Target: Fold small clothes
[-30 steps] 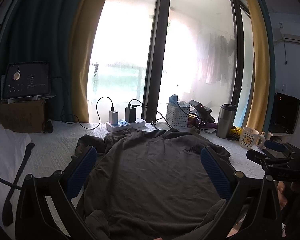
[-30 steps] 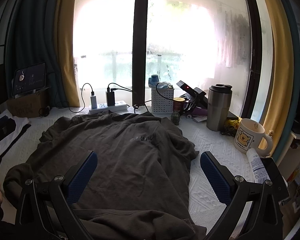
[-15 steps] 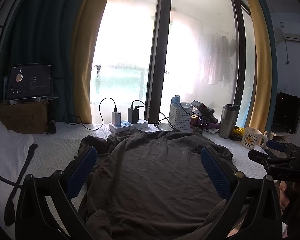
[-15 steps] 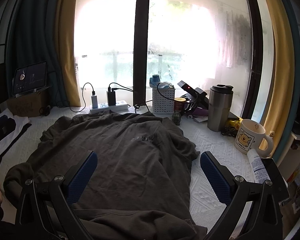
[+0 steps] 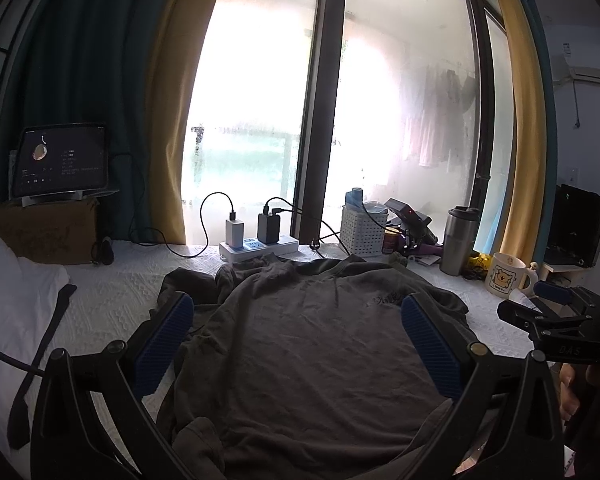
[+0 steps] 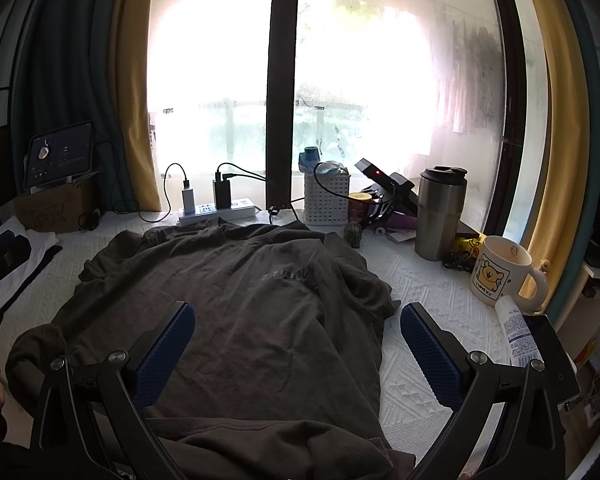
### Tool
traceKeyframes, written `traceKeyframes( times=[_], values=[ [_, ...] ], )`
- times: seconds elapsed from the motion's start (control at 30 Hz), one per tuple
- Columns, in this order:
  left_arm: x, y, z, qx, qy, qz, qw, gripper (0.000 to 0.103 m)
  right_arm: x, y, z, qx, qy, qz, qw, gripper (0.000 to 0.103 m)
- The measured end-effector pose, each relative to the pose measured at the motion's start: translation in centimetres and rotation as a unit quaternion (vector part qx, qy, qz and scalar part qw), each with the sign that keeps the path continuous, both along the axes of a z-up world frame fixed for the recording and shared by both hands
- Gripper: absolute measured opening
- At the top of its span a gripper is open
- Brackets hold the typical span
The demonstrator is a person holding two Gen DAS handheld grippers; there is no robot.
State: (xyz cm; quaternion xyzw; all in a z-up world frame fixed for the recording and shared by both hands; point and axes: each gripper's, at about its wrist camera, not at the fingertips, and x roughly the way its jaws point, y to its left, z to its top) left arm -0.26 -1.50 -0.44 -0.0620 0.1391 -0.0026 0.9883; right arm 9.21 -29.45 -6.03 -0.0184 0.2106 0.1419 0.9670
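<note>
Hovering over a dark grey shirt [image 5: 312, 344], both grippers sit spread wide, nothing between the fingers. Left gripper [image 5: 298, 344] open, blue pads either side of the shirt body. Right gripper [image 6: 298, 350] open too, empty.

Shirt lies spread flat on the white textured tabletop [image 6: 416, 280], collar end toward the window, hem end toward the person. Long axis runs straight away from both grippers, so the fingers point along it, not across. A small chest print shows near the far end. Left sleeve is bunched up at the far left [image 5: 188, 280]; right edge is crumpled [image 6: 372, 292]. Near hem is rumpled under both grippers, probably doubled over, hard to tell at the frame bottom.

Left gripper is centred on the body and nearer the left sleeve. Right gripper sits toward the right side, its right finger [image 6: 430, 354] over bare tabletop, so it is nearer the right edge. No fold made yet, I judge; next move likely a pinch at the near hem or sides.

Mug [image 6: 500, 276], steel tumbler [image 6: 440, 212] and power strip [image 5: 258, 246] crowd the far edge, close to the collar.
</note>
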Motion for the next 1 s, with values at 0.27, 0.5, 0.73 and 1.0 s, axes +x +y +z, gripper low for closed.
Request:
traceKeyframes(
  times=[0.27,0.5,0.73,1.0],
  values=[
    [1.3,0.0,-0.2,0.012,0.006,0.0,0.9999,0.102,0.8,-0.2,-0.9,-0.004,0.007,-0.005,1.0,0.103],
    [4.4,-0.2,-0.6,0.015,0.024,-0.004,0.9996,0.102,4.3,-2.0,-1.2,-0.008,0.02,-0.027,0.999,0.103],
    [7.6,-0.7,-0.9,0.016,0.044,-0.009,0.9989,0.102,8.5,-3.6,-1.5,-0.007,0.037,-0.042,0.998,0.103],
    [11.0,-1.0,-1.4,0.013,0.069,-0.008,0.9975,0.102,13.0,-4.5,-2.5,-0.007,0.055,-0.027,0.998,0.103]
  ],
)
